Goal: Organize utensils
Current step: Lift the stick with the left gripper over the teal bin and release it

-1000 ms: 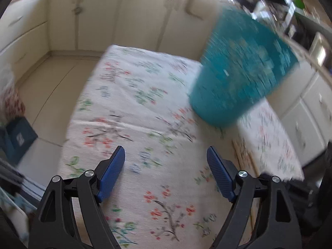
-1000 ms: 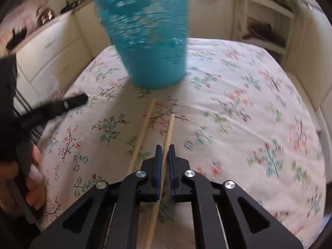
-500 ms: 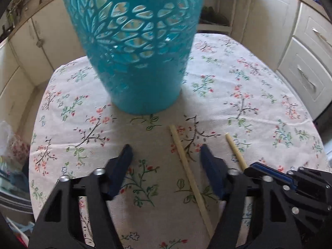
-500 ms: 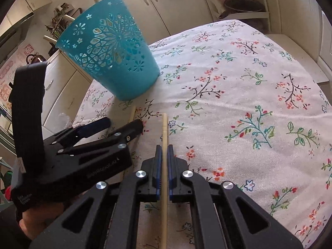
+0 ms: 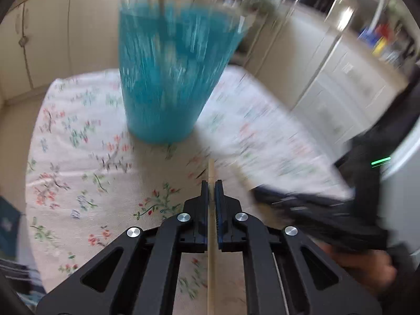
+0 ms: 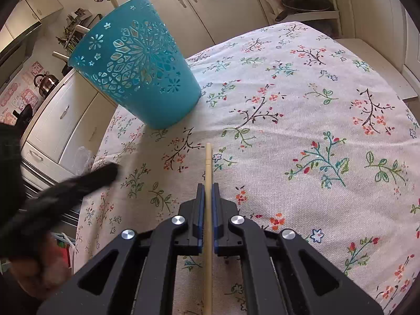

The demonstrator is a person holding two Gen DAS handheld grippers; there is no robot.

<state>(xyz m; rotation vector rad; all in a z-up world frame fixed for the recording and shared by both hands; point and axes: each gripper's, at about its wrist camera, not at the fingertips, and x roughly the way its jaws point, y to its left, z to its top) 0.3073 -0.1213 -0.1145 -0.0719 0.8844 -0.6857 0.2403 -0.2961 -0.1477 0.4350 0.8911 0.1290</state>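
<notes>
The worktop (image 6: pixel 328 99), the largest thing in view, is covered by a pale cloth printed with flowering sprigs, and cream cabinets (image 6: pixel 191 2) stand around it. On the cloth stands a teal perforated bin (image 6: pixel 136 65), wider at the rim than at the base; in the right wrist view its cut-out flower pattern is sharp and pale stick ends poke above its rim, while in the left wrist view the bin (image 5: pixel 170 78) is smeared by motion blur. The left hand-held gripper (image 5: pixel 211 183) has its blue-padded fingers drawn close together on a light wooden chopstick (image 5: pixel 210 225), which runs lengthwise between them and juts forward toward the bin, with its tip short of the bin's base. The right hand-held gripper (image 6: pixel 207 186) is likewise clamped narrowly on a second chopstick (image 6: pixel 208 210), its tip pointing over the cloth toward the bin and well short of it. In each view the other gripper appears as a dark blurred shape at the side, with a bare hand (image 5: pixel 362 265) beneath it.
</notes>
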